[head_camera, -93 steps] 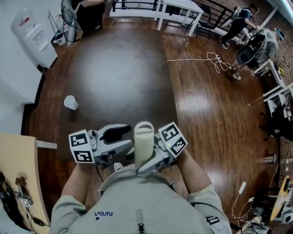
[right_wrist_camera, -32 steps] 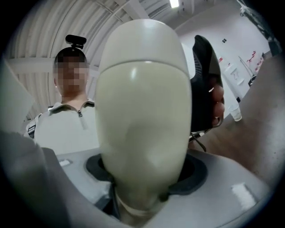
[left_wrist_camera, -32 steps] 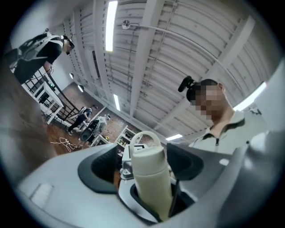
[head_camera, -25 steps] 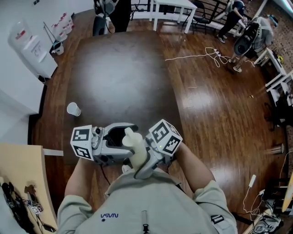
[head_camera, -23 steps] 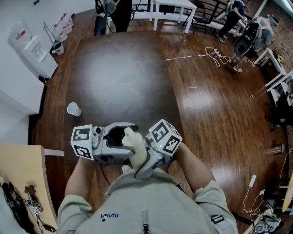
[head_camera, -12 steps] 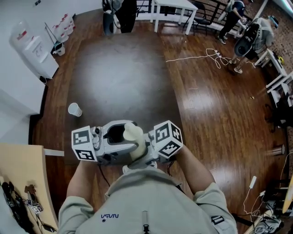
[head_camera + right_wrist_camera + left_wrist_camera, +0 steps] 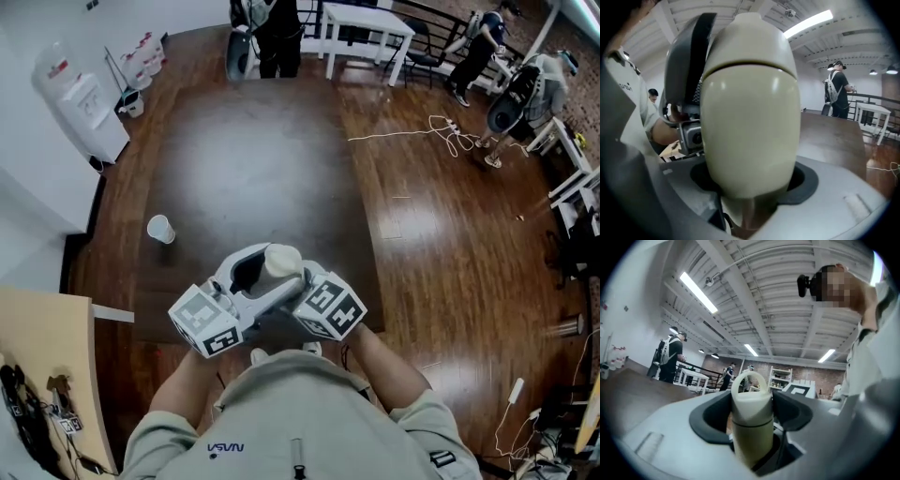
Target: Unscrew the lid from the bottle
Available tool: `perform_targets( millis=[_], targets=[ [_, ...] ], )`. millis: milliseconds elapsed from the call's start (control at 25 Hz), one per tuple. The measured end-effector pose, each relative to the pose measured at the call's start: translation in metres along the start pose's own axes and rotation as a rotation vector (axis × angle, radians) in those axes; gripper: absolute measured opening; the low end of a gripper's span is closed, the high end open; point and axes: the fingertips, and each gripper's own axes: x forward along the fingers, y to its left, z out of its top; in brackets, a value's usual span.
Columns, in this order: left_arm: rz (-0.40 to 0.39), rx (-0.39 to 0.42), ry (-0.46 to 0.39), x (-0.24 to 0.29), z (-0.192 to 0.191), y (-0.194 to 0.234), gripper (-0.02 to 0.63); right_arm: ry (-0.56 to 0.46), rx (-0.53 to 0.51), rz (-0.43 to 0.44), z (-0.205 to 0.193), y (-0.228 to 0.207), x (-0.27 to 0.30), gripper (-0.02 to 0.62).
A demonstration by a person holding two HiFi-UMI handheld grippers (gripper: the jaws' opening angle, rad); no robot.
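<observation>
A cream bottle (image 7: 750,122) was held in the air over the near edge of a dark counter (image 7: 244,159). The right gripper (image 7: 749,185) had its fingers clasped around the body. The left gripper (image 7: 751,411) had fingers that had just closed, clamping the lid (image 7: 750,397).

- We see a dark brown tabletop (image 7: 244,159) with a dull sheen across its middle.
- A white paper cup (image 7: 160,229) lies on its side near the tabletop's left edge.
- A white water dispenser (image 7: 84,103) stands against the wall at upper left.
- A person in dark clothes (image 7: 277,28) stands at the tabletop's far end, beside a white table (image 7: 361,23).
- A white cable (image 7: 441,131) snakes over the glossy wooden floor (image 7: 450,244).
- Two more people (image 7: 539,80) are at upper right.
- A pale wooden board (image 7: 42,366) sits at lower left.
- From the left gripper view we make out strip lights (image 7: 698,292) on a ribbed ceiling.
</observation>
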Motion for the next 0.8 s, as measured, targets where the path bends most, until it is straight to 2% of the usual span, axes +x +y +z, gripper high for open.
perform_targets(
  millis=[120, 200, 440, 560, 800],
  targets=[
    [0.101, -0.012, -0.014, 0.001, -0.008, 0.007, 0.288, 0.011, -0.005, -0.127, -0.007, -0.015, 0.005, 0.301],
    [0.141, -0.033, -0.020, 0.000, -0.013, 0.010, 0.285, 0.009, 0.001, -0.167, -0.008, -0.018, 0.007, 0.301],
    [0.125, -0.030, -0.008, -0.001, -0.015, 0.007, 0.284, -0.003, 0.017, -0.135, -0.012, -0.015, 0.008, 0.301],
    [0.064, -0.051, -0.020, -0.004, -0.010, 0.003, 0.284, -0.015, 0.019, -0.036, -0.007, -0.002, 0.006, 0.301],
    [-0.170, -0.127, -0.055, -0.022, 0.009, -0.021, 0.325, -0.037, -0.040, 0.318, 0.006, 0.049, -0.015, 0.301]
  ],
)
